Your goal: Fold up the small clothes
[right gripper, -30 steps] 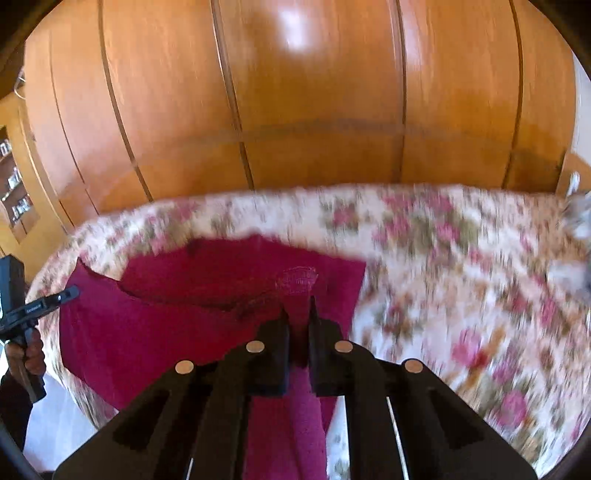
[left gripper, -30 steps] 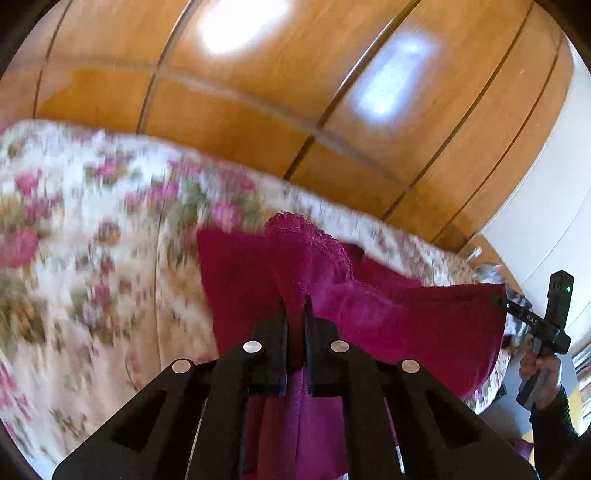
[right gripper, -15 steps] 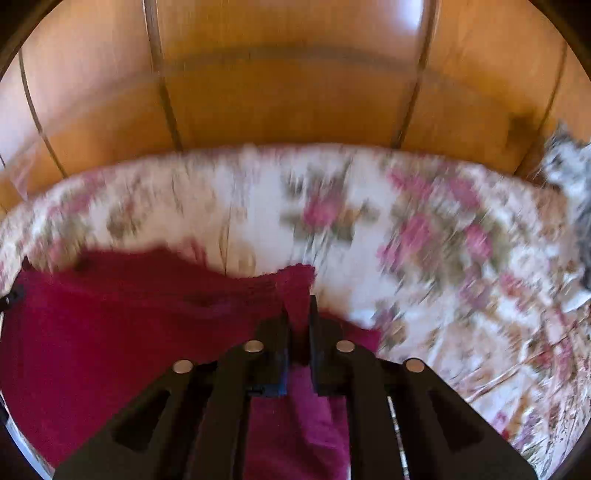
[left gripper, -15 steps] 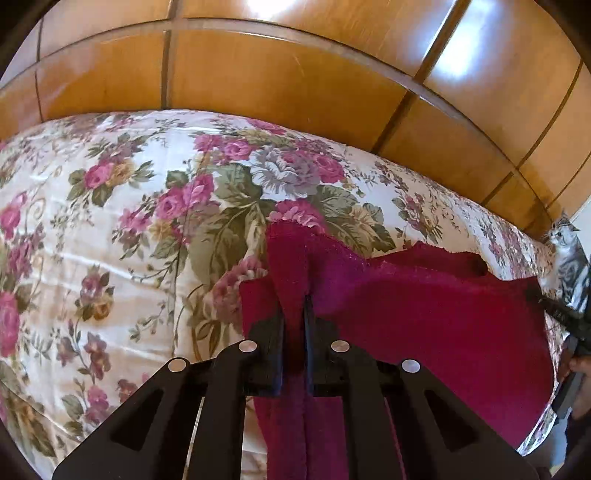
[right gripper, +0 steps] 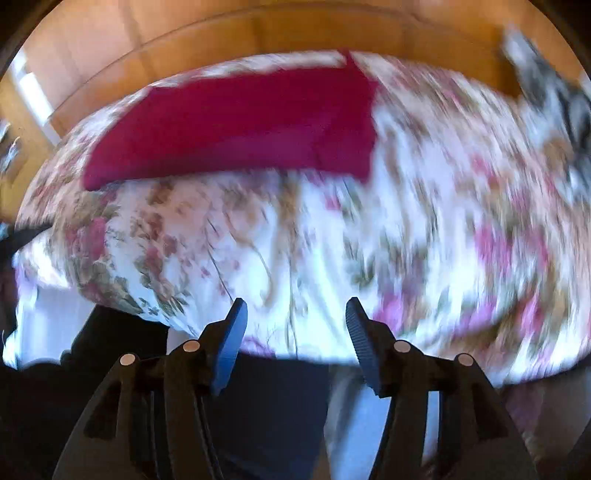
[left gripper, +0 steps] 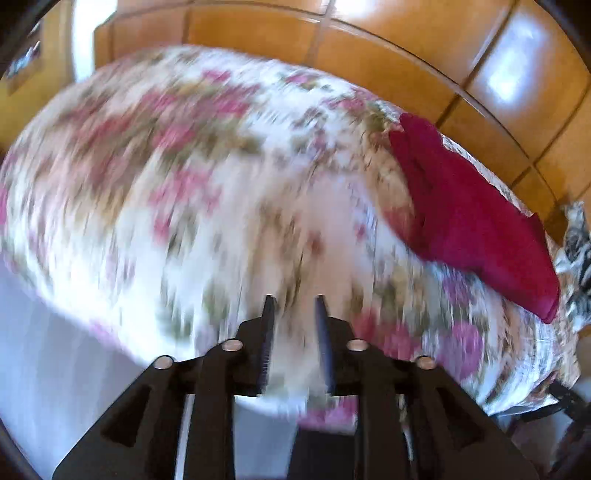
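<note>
Both views are smeared with motion, but the dark crimson folded cloth garment (right gripper: 236, 125) shows best from the right wrist: it lies flat as a broad rectangle on the far part of the rose-patterned white bedspread (right gripper: 332, 240), near the glossy honey-coloured wooden wall panels (right gripper: 229, 33). From the left wrist that same garment (left gripper: 469, 218) sits off to the right as a slanted strip with a lumpy upper end, and this view takes in much more bare bedspread (left gripper: 184, 177) on its left, plus a pale wall strip in the top left corner. Each view catches a grey striped cat (left gripper: 576, 258) at the right edge of the bed; in the right-wrist view it (right gripper: 546, 85) is only a blur at the upper right. Now the tools: the left gripper (left gripper: 293, 301) has its jaws a narrow way apart, they have just been opening, and nothing is between them, only bedspread beyond. The right gripper (right gripper: 295, 306) stands clearly wider, jaws also just opened, ribbed fingers (right gripper: 360, 325) bare and nothing pinched. The garment lies well ahead of both, touched by neither.
</note>
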### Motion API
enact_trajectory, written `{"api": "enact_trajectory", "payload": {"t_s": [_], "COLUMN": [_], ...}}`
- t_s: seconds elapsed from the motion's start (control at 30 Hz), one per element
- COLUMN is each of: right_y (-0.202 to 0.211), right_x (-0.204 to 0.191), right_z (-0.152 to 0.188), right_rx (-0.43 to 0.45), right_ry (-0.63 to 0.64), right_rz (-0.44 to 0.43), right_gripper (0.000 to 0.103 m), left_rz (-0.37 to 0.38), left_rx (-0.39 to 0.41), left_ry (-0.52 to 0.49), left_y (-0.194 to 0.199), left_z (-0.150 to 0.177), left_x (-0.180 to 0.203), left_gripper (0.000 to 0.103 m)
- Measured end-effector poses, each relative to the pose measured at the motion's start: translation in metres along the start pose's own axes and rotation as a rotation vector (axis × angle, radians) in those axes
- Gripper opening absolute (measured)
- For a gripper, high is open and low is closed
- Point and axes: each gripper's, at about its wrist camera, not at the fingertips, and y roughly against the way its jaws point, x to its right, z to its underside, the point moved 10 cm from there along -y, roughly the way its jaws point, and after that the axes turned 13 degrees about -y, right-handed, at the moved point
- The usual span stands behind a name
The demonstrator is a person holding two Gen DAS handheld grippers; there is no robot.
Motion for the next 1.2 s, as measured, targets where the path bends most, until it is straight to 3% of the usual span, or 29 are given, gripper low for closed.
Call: {"api": "enact_trajectory", "payload": {"t_s": [0.07, 0.17, 0.23, 0.3, 0.47, 0.53, 0.57, 0.6, 0.67, 0.73, 0.87, 0.93, 1.0, 1.13, 1.2], "right_y": [-0.002, 0.001, 0.01, 0.008, -0.016, -0.031, -0.038, -0.044, -0.042, -0.055, -0.057, -0.043, -0.024, 0.005, 0.006], "right_x": [0.001, 0.009, 0.021, 0.027, 0.03, 0.029, 0.026, 0.026, 0.036, 0.054, 0.045, 0.046, 0.043, 0.003, -0.035], "right_z": [-0.011, -0.047, -0.083, -0.107, -0.136, -0.137, -0.134, -0.131, -0.13, -0.127, -0.128, -0.129, -0.132, -0.149, -0.156], "right_rx": [0.067, 0.169, 0.258, 0.281, 0.274, 0.237, 0.204, 0.173, 0.209, 0.173, 0.183, 0.204, 0.249, 0.326, 0.337], "right_ry": [0.032, 0.002, -0.073, -0.121, -0.119, -0.135, -0.138, -0.131, -0.134, -0.201, -0.153, -0.145, -0.12, -0.033, 0.034], "right_rz": [0.059, 0.091, 0.067, 0.025, 0.012, -0.04, -0.062, -0.058, -0.019, -0.004, 0.045, 0.085, 0.12, 0.078, 0.04], "right_gripper": [0.054, 0.053, 0.053, 0.054, 0.054, 0.043, 0.032, 0.008, 0.007, 0.007, 0.009, 0.031, 0.039, 0.043, 0.054], "left_rz": [0.007, 0.026, 0.058, 0.086, 0.178, 0.208, 0.225, 0.233, 0.217, 0.197, 0.176, 0.175, 0.169, 0.194, 0.216], "left_rx": [-0.015, 0.011, 0.061, 0.115, 0.146, 0.136, 0.129, 0.125, 0.113, 0.067, 0.045, 0.06, 0.09, 0.191, 0.227], "left_ry": [0.05, 0.086, 0.073, 0.054, -0.002, -0.022, -0.031, -0.042, -0.064, -0.072, -0.06, -0.054, -0.06, -0.096, -0.138], "left_y": [0.001, 0.006, 0.01, 0.011, -0.011, -0.022, -0.03, -0.034, -0.048, -0.067, -0.078, -0.07, -0.059, -0.034, -0.026], "left_z": [0.022, 0.03, 0.016, -0.004, -0.048, -0.059, -0.065, -0.068, -0.077, -0.079, -0.083, -0.084, -0.087, -0.107, -0.116], "left_x": [0.002, 0.008, 0.019, 0.032, 0.073, 0.088, 0.095, 0.098, 0.104, 0.103, 0.1, 0.097, 0.095, 0.105, 0.119], "left_gripper": [0.04, 0.043, 0.043, 0.043, 0.043, 0.043, 0.046, 0.049, 0.049, 0.049, 0.049, 0.049, 0.049, 0.049, 0.049]}}
